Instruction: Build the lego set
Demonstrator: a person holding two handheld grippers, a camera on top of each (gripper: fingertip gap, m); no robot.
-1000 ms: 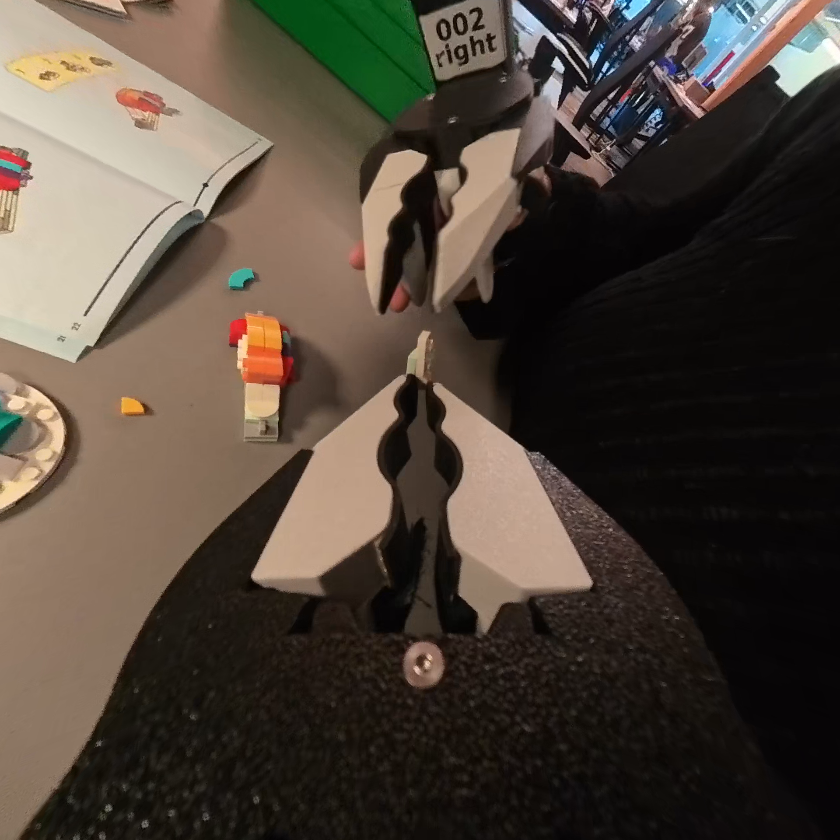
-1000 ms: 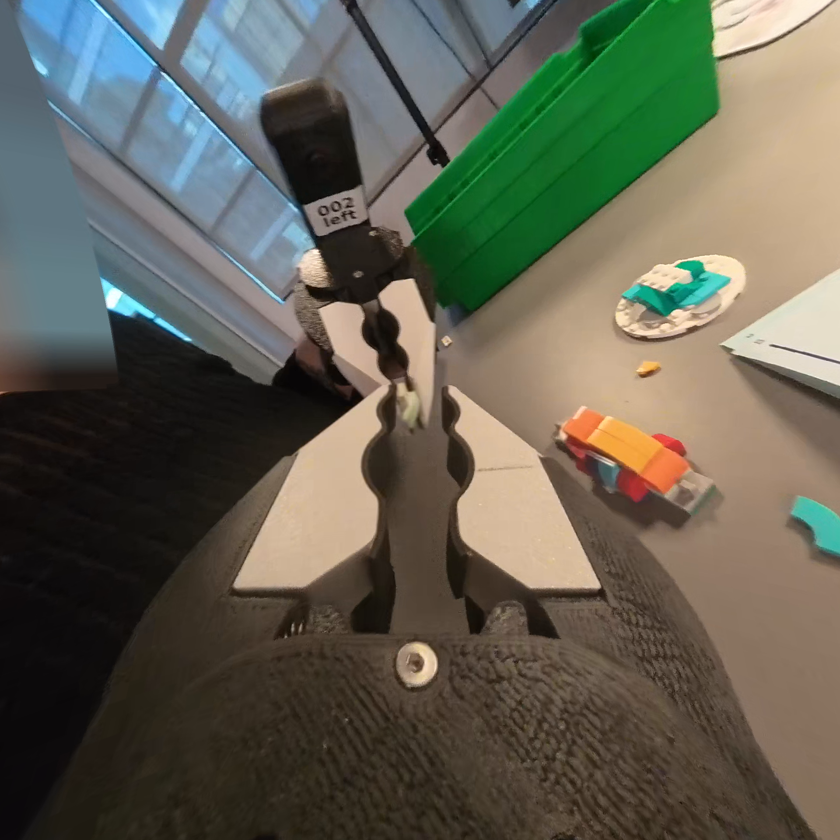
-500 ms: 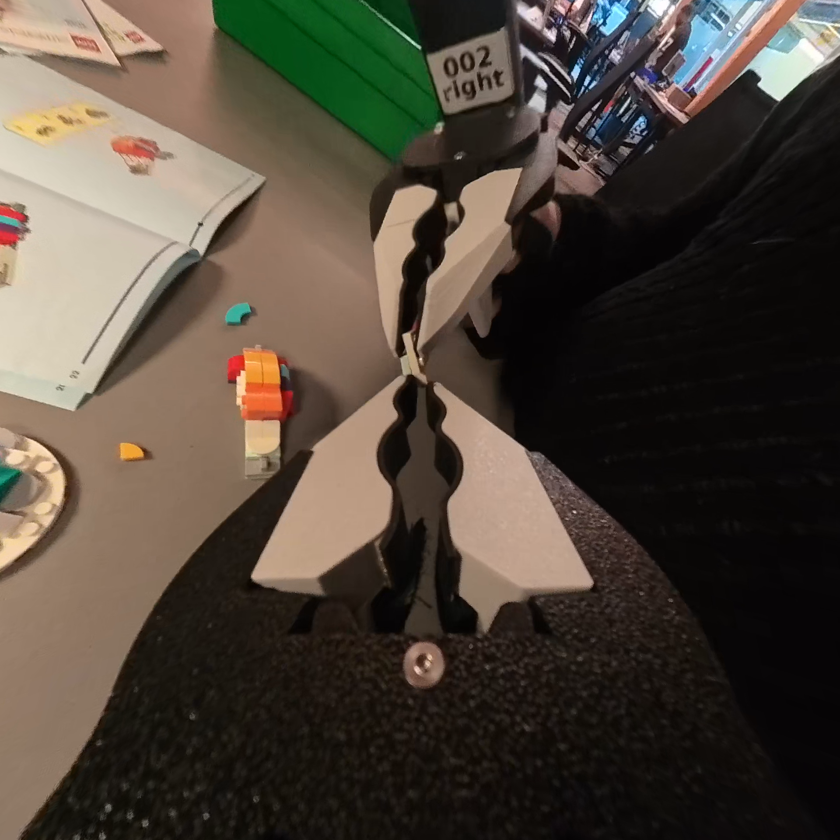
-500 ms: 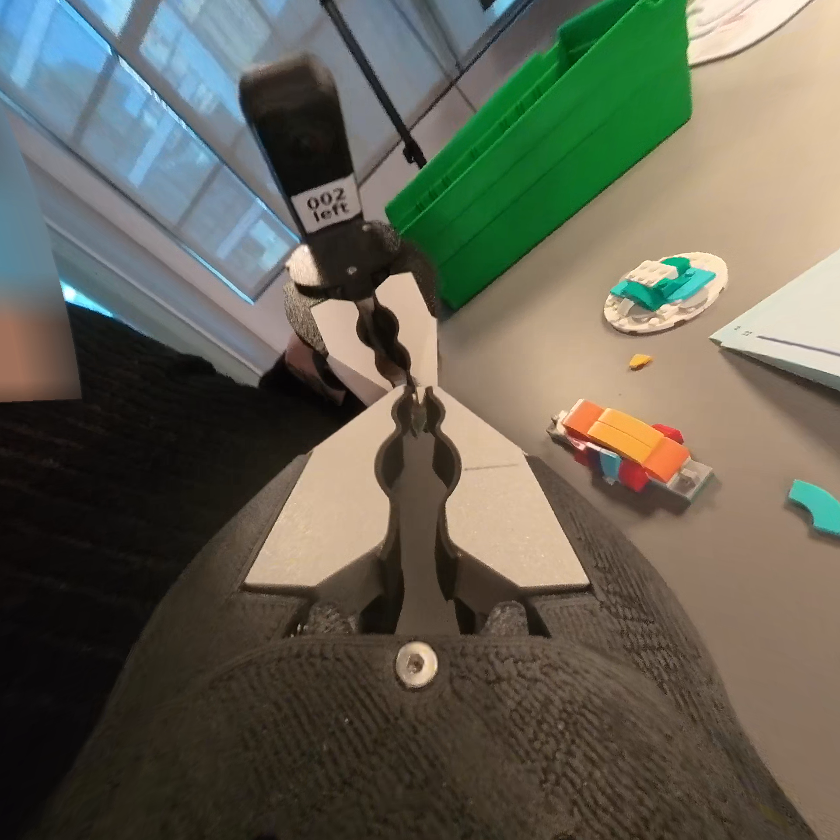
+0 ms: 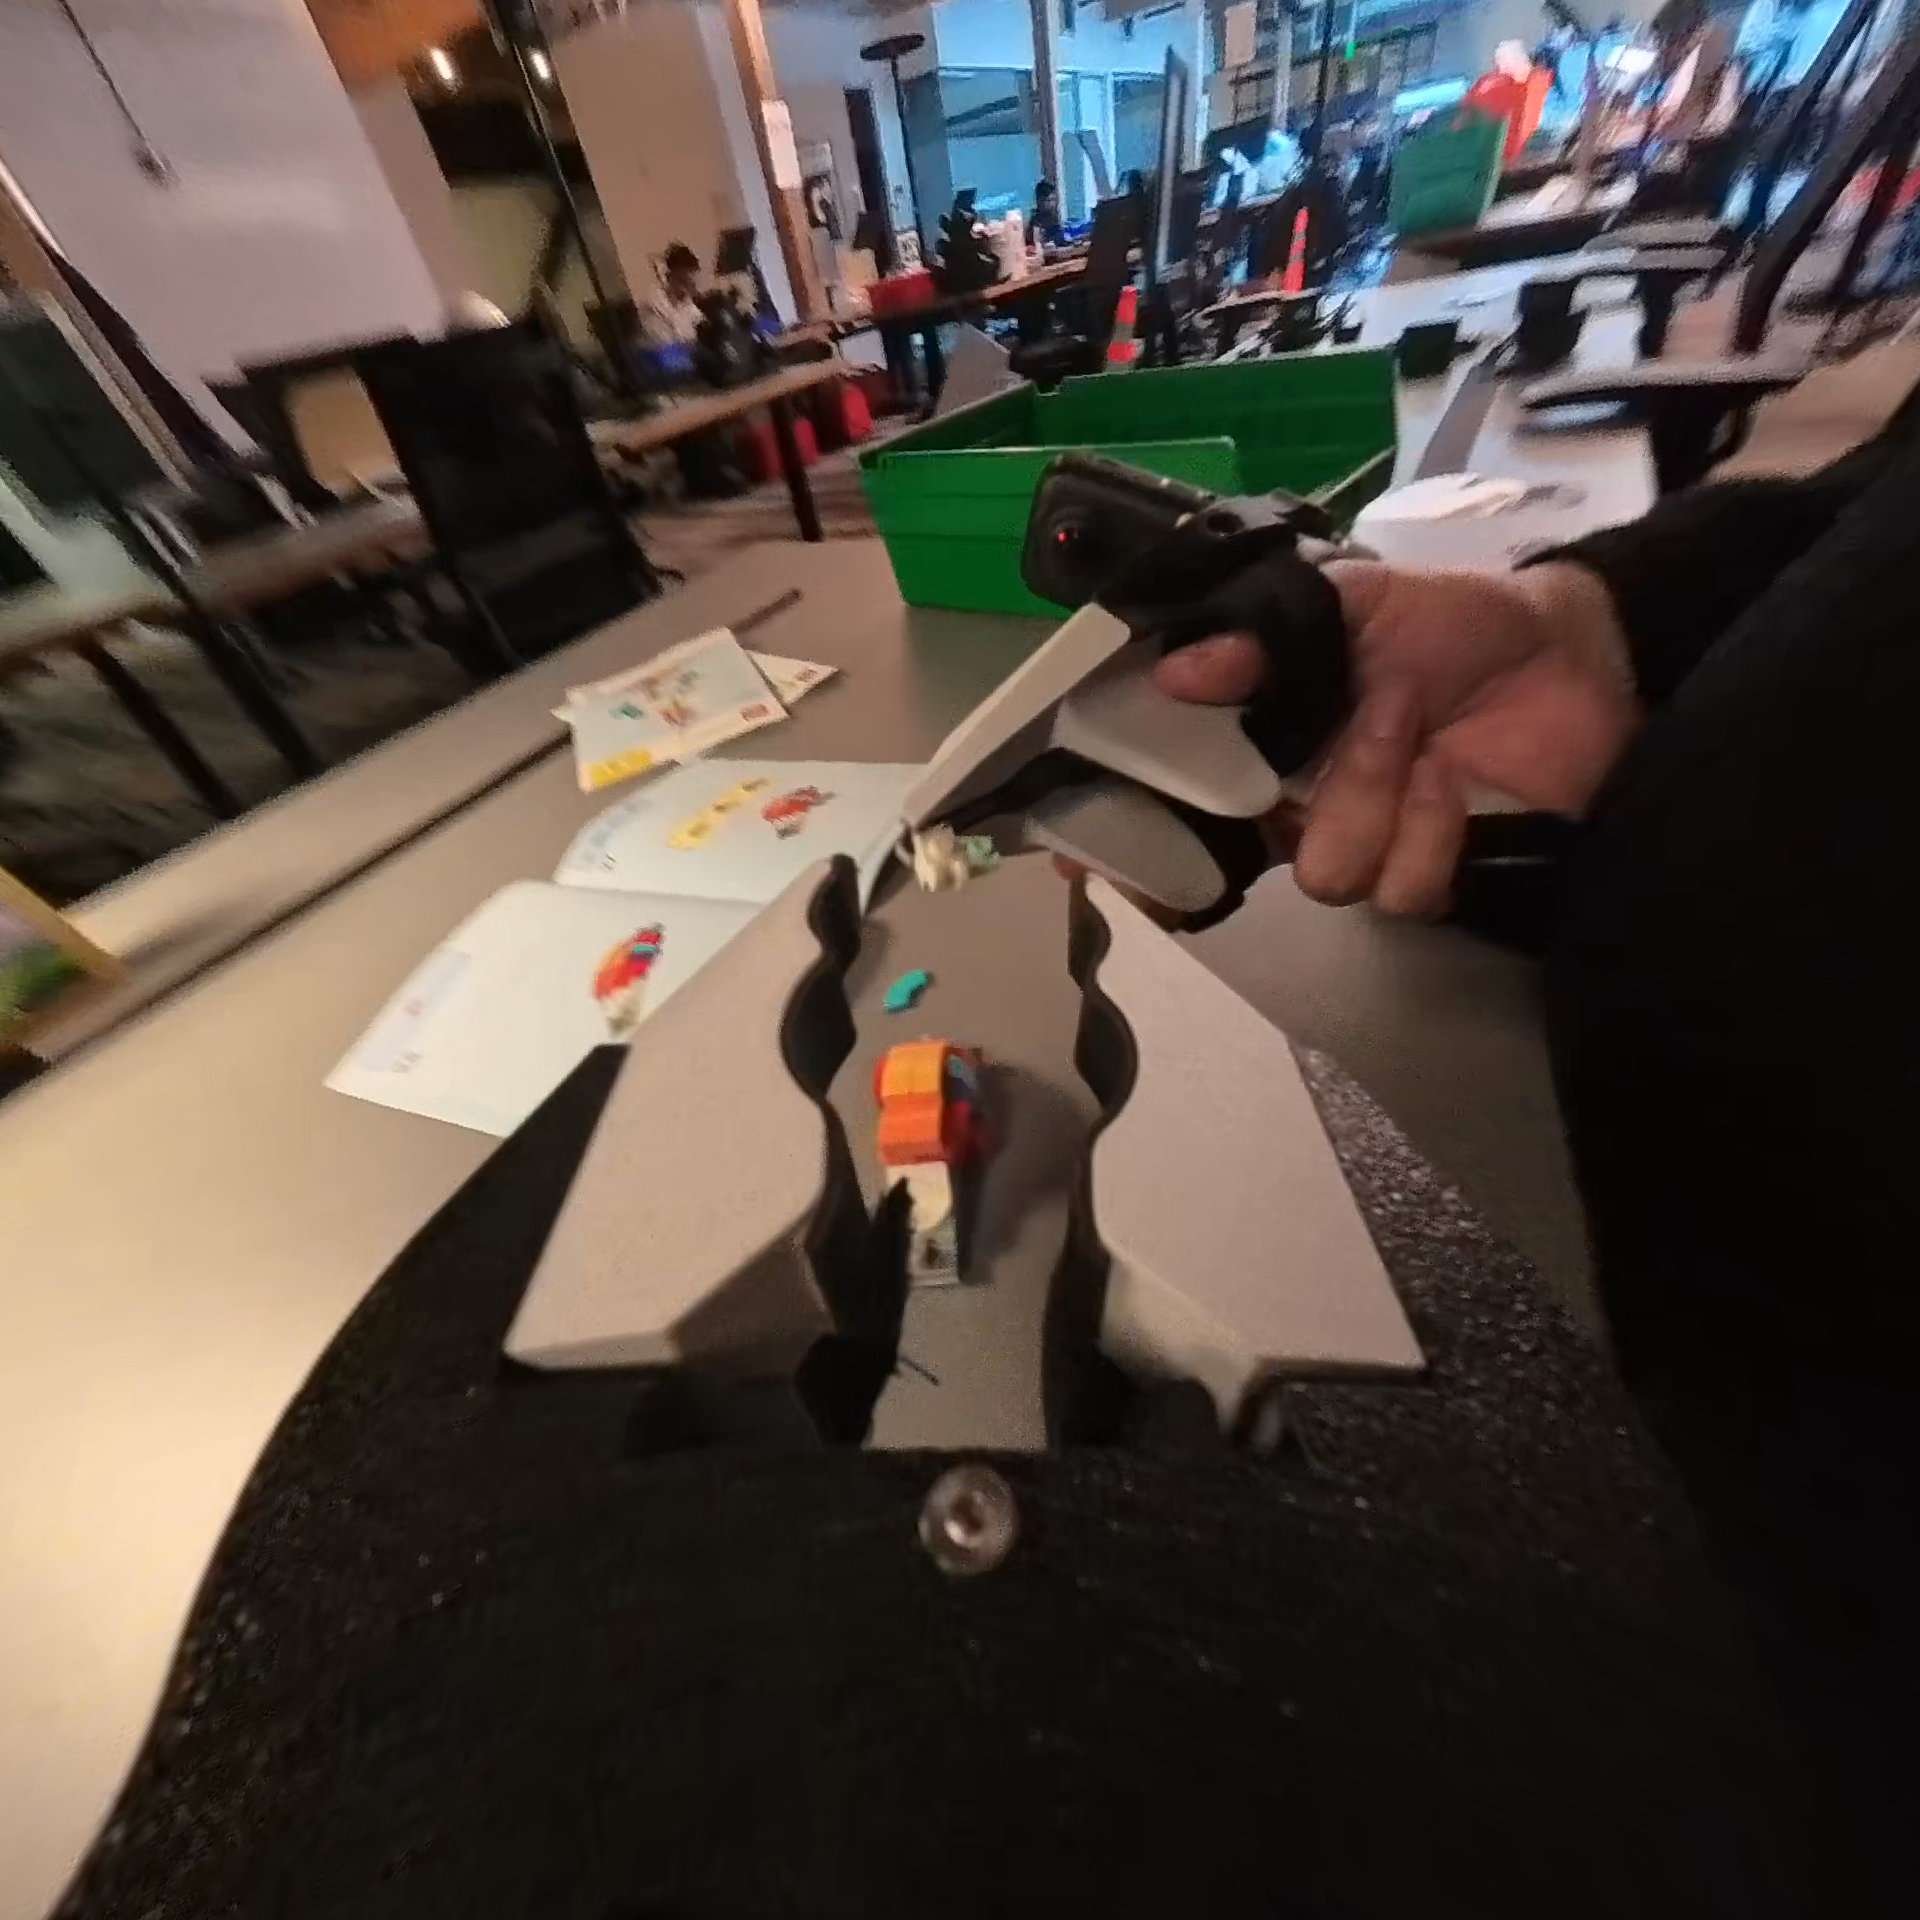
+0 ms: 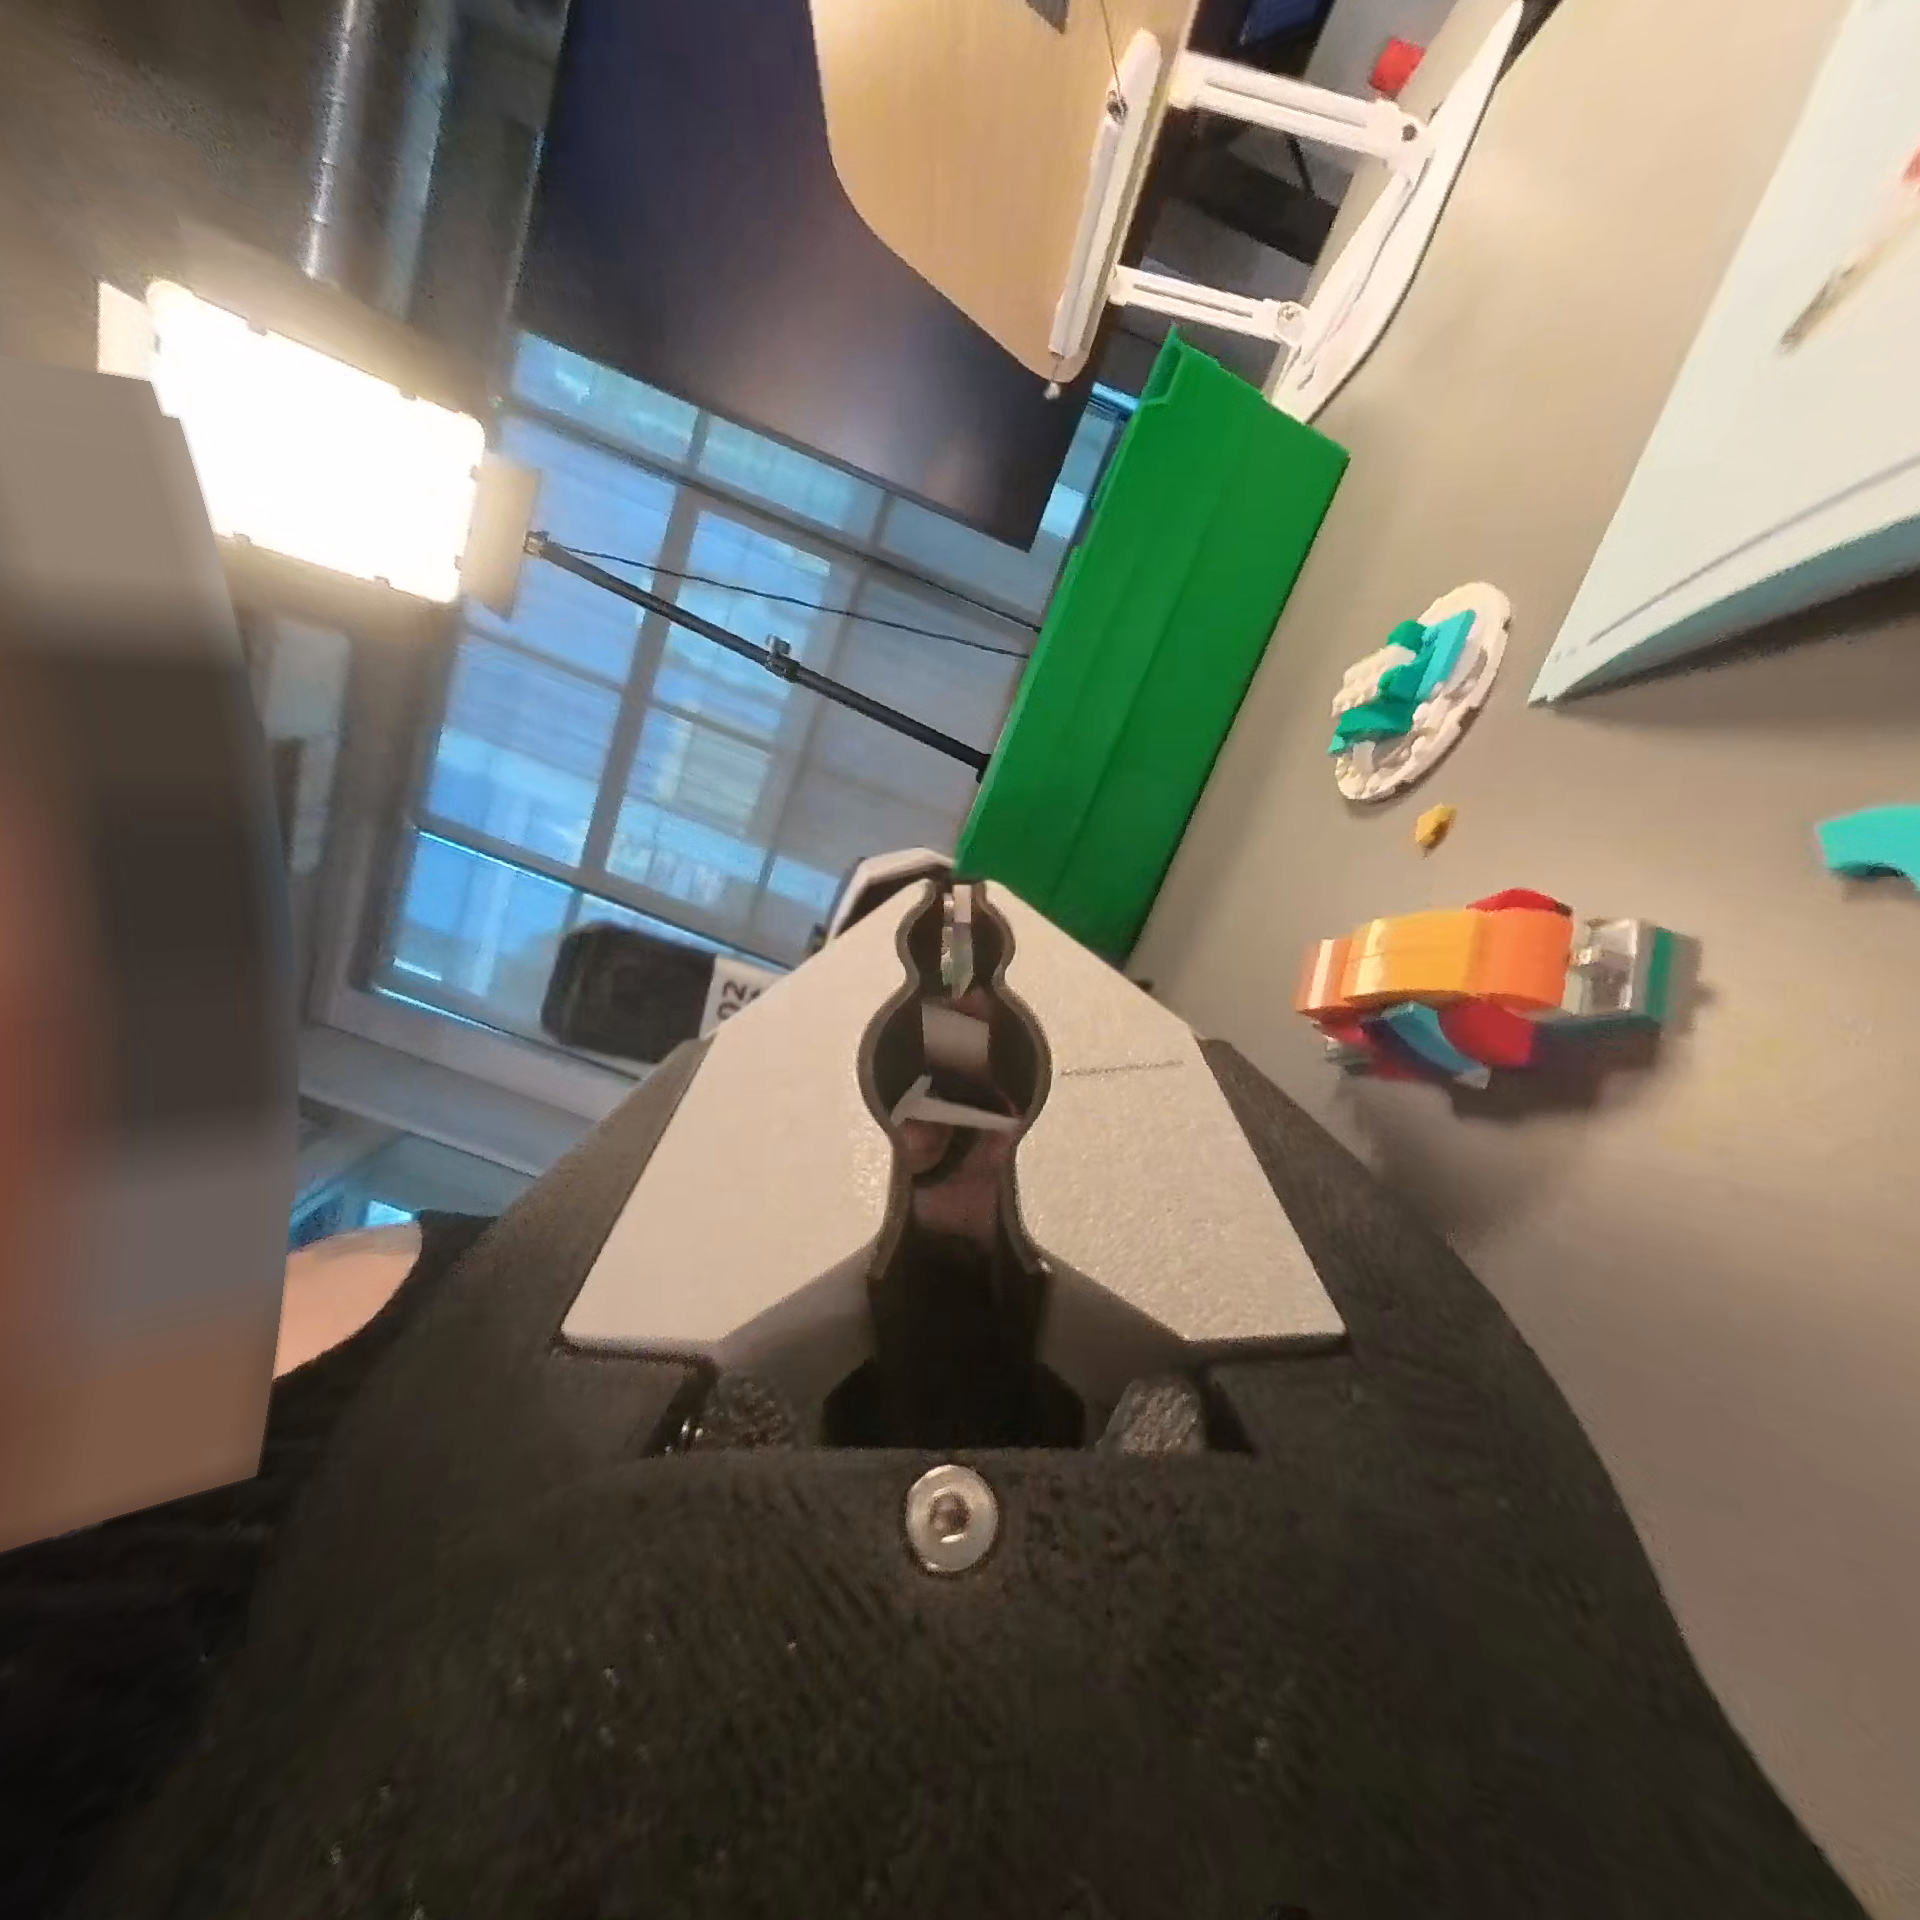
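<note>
One small pale lego piece (image 5: 940, 860) has changed sides: my left gripper (image 5: 961, 914), clamped on it a second ago, now gapes empty, while my right gripper (image 6: 956, 914) pinches it tight. Next it joins the orange-and-red brick model (image 5: 925, 1117) lying near on the grey table (image 5: 208, 1195).

Both views are smearing with motion blur, worst toward the edges. Wide-angle distortion is bending lines near the green bin (image 5: 1122, 488). A ceiling light panel (image 6: 312, 468) left of that bin (image 6: 1153, 665) is blowing out white. Soft shadows are falling beside the lego model (image 6: 1475, 987).
</note>
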